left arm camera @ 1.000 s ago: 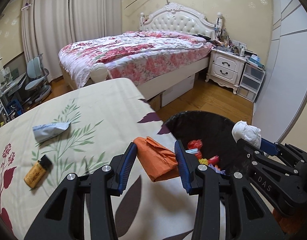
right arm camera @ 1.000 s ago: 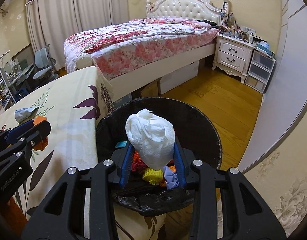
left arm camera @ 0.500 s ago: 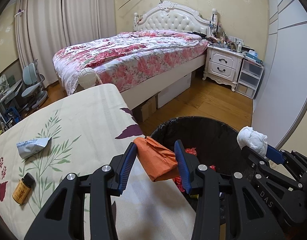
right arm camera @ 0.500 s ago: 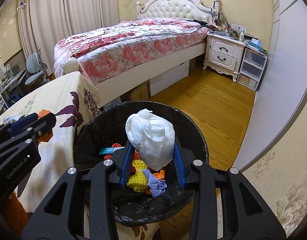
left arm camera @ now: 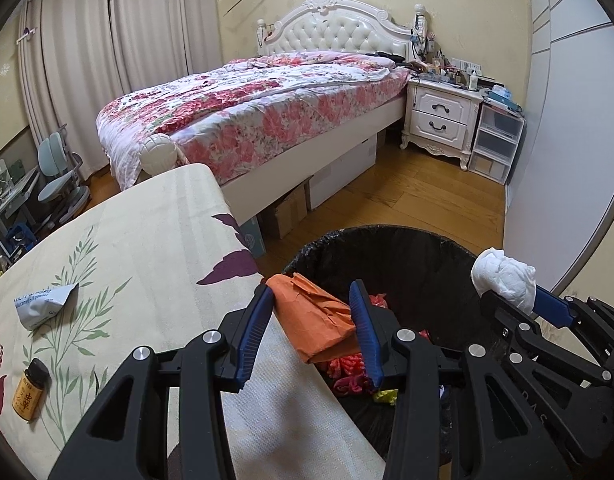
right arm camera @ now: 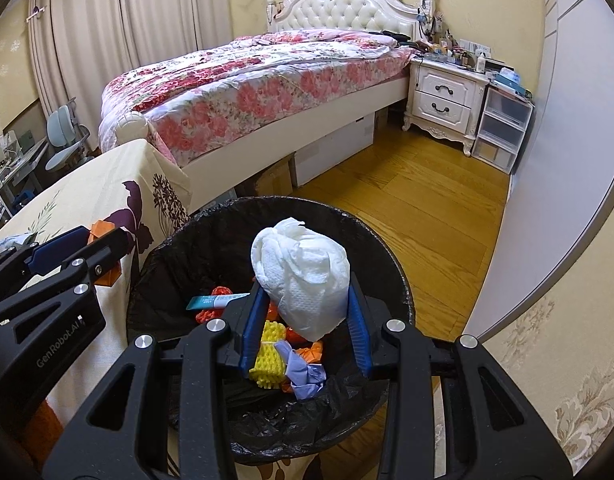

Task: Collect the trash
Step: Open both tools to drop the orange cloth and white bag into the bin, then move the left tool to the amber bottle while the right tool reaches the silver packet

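Observation:
My left gripper (left arm camera: 311,292) is shut on a crumpled orange paper (left arm camera: 313,318), held at the table's right edge over the rim of the black-lined trash bin (left arm camera: 411,248). My right gripper (right arm camera: 305,292) is shut on a white crumpled tissue wad (right arm camera: 303,276), hanging over the middle of the bin (right arm camera: 179,264). Several bits of trash lie in the bin: a yellow foam net (right arm camera: 269,354), a purple scrap (right arm camera: 303,370), red pieces. The right gripper with its tissue (left arm camera: 503,280) also shows at the right of the left wrist view.
On the floral tablecloth (left arm camera: 147,240) lie a grey-white packet (left arm camera: 43,304) and a small amber bottle (left arm camera: 29,392). Behind stand a bed (left arm camera: 267,112), a white nightstand (left arm camera: 443,120), plastic drawers (left arm camera: 495,144) and a wardrobe wall (left arm camera: 567,140) to the right.
Both grippers have moved right, toward and over the bin, each still holding its piece. The orange paper now overhangs the bin rim; the packet and bottle have slid left in view.

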The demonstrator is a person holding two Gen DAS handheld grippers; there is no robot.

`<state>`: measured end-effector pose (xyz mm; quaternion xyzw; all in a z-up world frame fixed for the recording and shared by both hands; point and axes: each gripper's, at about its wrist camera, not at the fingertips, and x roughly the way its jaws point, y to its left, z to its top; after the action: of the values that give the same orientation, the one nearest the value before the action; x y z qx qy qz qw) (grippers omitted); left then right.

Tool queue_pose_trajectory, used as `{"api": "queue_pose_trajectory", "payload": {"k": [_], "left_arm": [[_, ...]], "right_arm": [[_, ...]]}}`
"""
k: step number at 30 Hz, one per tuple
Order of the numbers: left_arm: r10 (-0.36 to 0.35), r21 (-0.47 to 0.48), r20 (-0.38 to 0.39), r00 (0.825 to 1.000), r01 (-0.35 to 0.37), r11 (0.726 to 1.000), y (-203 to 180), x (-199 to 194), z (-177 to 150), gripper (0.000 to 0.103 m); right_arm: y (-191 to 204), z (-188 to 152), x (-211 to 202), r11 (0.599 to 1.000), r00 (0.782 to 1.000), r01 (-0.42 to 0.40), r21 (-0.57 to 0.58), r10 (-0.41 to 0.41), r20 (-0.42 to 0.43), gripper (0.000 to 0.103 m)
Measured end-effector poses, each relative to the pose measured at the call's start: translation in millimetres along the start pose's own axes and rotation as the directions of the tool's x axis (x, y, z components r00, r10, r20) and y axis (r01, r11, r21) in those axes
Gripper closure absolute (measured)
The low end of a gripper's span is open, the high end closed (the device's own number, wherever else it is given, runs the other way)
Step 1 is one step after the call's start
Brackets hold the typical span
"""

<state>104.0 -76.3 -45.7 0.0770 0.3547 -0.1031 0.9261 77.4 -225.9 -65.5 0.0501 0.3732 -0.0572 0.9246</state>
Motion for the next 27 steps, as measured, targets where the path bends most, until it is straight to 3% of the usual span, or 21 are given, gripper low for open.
{"api": "queue_pose_trajectory", "payload": {"k": [8,10,19,24,27], "left_arm": [[0.0,0.006,-0.012,1.0,0.0,1.0,-1,6,3,0.058],[0.004,0.005,-0.008,1.0,-0.004,1.0,-1,6,4,0.043],[0.028,0.002,0.004,1.0,-0.028,1.0,5,4,2,0.028],[0.052,-0.006,0.01,0.999,-0.052,0.999,9,-3,0,0.022],[0.07,-0.013,0.019,0.997,-0.069,0.998,14,-9,-1,0.02]], "right_arm": [[-3,0,2,1.0,1.0,0.003,0.006,-0.003,-0.002,0.065],[-4,0,2,1.0,1.0,0.003,0.012,-0.003,-0.002,0.063],[-9,1,-5,0.999,1.0,0.024,0.025,-0.024,0.019,0.056],[-10,1,-10,0.999,0.999,0.032,0.029,-0.033,0.024,0.048],[-7,0,-13,0.999,0.999,0.04,0.024,-0.04,0.033,0.037]]}}
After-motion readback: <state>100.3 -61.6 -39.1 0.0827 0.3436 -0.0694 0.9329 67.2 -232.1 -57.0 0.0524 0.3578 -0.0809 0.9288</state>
